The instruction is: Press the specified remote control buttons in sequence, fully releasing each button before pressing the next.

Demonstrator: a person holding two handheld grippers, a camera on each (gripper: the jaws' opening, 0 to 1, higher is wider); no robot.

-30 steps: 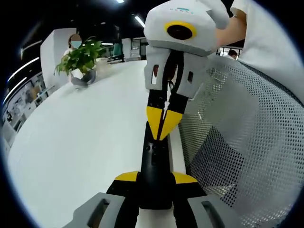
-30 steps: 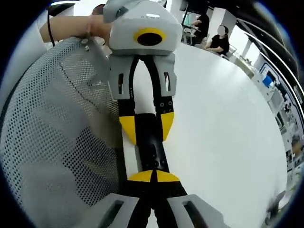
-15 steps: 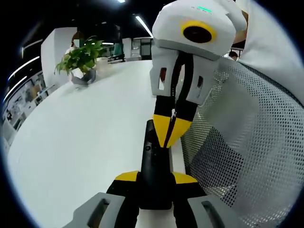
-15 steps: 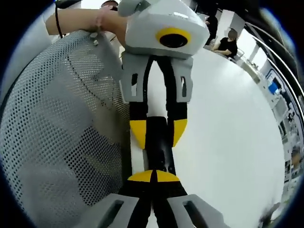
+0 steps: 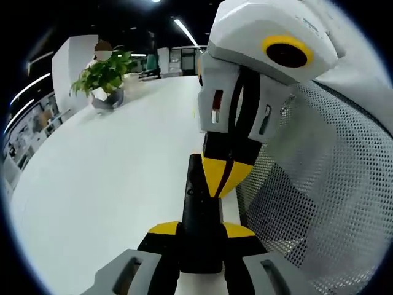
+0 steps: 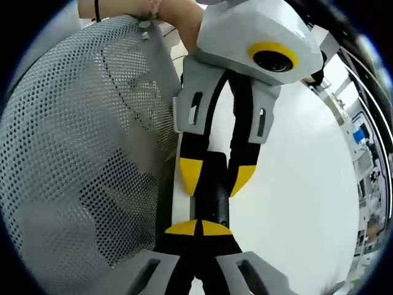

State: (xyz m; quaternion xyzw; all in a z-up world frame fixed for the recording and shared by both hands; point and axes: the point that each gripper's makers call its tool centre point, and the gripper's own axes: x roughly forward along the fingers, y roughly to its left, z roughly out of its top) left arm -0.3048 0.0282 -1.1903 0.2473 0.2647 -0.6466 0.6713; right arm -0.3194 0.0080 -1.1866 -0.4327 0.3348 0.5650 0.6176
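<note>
**Remote held lengthwise, pressing tip closing in from its far end**

I am clamping my left gripper [image 5: 199,236] on the near end of the remote [image 5: 201,212], one yellow pad on each long edge, so the remote is running straight ahead out of my jaws, just above the tabletop [image 5: 104,184]. My right gripper [image 5: 224,177] is coming at it from the opposite end with its jaws pressed together into a single yellow point, and that point is hanging over the remote's far half, slightly to one side of its centre line. I cannot tell whether the tip is touching a button yet.

In the right gripper view the same line reads in reverse: my right gripper [image 6: 198,228], then the remote [image 6: 212,193], then my left gripper [image 6: 215,175] astride it. So I judge the press is a short push down onto the button face. A mesh chair back [image 5: 307,203] is standing just beside the remote, and a plant [image 5: 105,74] is sitting well away across the tabletop.
</note>
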